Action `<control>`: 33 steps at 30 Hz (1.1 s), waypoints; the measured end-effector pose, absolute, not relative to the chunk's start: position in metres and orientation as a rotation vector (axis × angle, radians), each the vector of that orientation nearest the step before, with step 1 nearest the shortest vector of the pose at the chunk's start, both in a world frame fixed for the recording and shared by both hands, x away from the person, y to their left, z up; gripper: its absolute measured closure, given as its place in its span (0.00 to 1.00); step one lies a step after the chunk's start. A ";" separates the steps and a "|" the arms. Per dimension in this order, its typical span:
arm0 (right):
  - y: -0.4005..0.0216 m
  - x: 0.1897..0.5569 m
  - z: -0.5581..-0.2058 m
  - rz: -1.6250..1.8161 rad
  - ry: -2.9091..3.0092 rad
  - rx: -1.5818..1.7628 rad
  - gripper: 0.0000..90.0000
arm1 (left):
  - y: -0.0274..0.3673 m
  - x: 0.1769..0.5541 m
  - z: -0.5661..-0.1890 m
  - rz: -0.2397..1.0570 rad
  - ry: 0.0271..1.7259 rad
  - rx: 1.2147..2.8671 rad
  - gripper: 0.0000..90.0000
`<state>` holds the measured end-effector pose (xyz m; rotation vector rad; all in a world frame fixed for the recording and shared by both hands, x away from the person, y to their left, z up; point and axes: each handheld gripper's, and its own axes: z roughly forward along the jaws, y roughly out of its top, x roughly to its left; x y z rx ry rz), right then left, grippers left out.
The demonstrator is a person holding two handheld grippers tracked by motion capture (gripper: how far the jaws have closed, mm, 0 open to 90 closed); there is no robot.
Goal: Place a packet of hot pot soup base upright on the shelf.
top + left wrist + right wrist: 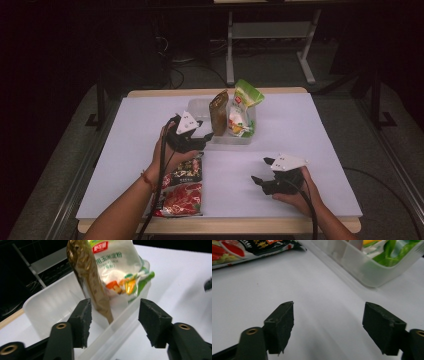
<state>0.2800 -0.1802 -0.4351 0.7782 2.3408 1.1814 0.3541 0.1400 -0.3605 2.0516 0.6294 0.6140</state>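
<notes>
Dark room behind; white desk (300, 130) carries a clear plastic bin (247, 140) at centre rear. Inside the bin stand a brown pouch (218, 112) and, just beside it, a white-and-green starch bag (242, 112), both leaning slightly. Left gripper (202, 140) sits at the bin's near left corner; in the left gripper view its fingers (81, 322) stand apart, straddling the bin wall (120, 327), with the brown pouch (92, 282) just ahead, not pinched. Judgement: the pouch is newly placed and the step in hand is clearing the gripper away. To do it well, lift straight out with the fingers wide so neither pad drags the wall or tips the pouch onto the starch bag (120, 267). A red-and-black packet (182, 192) lies flat on the desk near the front edge, by the left forearm, probably next. Right gripper (262, 172) rests low at front right, fingers (279, 325) spread on nothing.
</notes>
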 end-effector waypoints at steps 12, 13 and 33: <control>-0.179 0.280 -0.436 1.172 2.353 0.790 0.29 | 0.191 0.328 -0.368 0.620 0.617 2.110 0.33; -0.179 0.280 -0.436 1.171 2.353 0.790 0.29 | 0.196 0.326 -0.369 0.618 0.623 2.111 0.33; -0.166 0.281 -0.436 1.206 2.394 0.783 0.29 | 0.283 0.299 -0.414 0.535 0.779 2.170 0.32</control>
